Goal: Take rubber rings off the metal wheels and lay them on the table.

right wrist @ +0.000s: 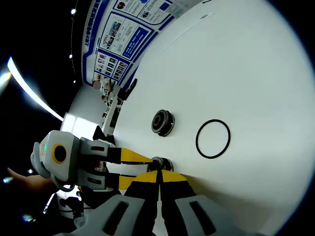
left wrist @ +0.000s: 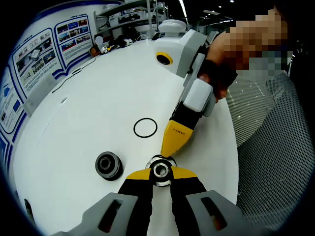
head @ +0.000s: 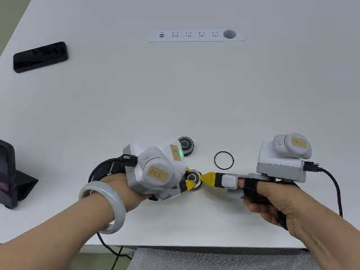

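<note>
a lab: wall posters (left wrist: 74, 37), shelves (left wrist: 125, 17), white workbench (head: 140, 90).

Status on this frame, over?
Copy: left gripper shut on a wheel; right gripper shut, tips at its rim. One ring off, flat on the table; second wheel beside it. Nothing in the way.

Metal wheels (head: 185, 145): 2 counted. Loose rubber ring (head: 224, 160): 1. Grippers: 2, left gripper (head: 190, 182) and right gripper (head: 203, 179). Power strip (head: 197, 35): 1. Black phone (head: 40, 56): 1. Dark screen on stand (head: 7, 174): 1. Pale bracelet (head: 118, 205): 1
</note>
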`<action>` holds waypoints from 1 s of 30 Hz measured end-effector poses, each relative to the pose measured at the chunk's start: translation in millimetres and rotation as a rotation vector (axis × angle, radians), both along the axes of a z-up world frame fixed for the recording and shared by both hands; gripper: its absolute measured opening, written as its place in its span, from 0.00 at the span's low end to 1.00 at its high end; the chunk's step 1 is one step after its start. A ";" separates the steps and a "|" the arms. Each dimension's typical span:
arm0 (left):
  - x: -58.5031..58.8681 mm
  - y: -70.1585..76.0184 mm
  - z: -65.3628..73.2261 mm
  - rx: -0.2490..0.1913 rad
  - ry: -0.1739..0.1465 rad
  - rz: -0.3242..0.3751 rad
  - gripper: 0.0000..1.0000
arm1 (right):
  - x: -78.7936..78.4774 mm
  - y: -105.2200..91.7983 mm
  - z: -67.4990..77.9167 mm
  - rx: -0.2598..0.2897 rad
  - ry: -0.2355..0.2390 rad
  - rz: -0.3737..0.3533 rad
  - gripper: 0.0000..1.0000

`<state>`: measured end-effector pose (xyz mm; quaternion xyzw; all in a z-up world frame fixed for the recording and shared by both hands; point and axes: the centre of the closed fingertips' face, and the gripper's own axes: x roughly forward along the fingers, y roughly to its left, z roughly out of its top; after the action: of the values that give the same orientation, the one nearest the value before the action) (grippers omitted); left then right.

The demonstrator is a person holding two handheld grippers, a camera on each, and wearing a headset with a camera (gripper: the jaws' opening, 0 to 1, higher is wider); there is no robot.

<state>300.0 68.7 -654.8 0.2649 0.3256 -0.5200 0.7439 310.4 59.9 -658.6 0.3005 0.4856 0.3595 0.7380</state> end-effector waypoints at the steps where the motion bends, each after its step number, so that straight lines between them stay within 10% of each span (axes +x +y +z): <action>1: -0.1 0.0 0.0 0.000 0.001 0.000 0.13 | 0.1 -0.3 -0.1 0.002 -0.002 0.000 0.02; 19: 0.5 0.6 -0.5 0.003 -0.001 -0.004 0.13 | -0.7 19.0 21.8 0.124 -0.007 -0.012 0.02; 30: 0.3 0.5 -0.6 0.008 -0.001 -0.008 0.13 | -0.5 5.4 8.3 0.045 -0.001 -0.029 0.02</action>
<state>300.3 69.2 -655.4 0.2694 0.3260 -0.5216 0.7410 309.9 65.3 -650.3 0.3239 0.4727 0.3598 0.7364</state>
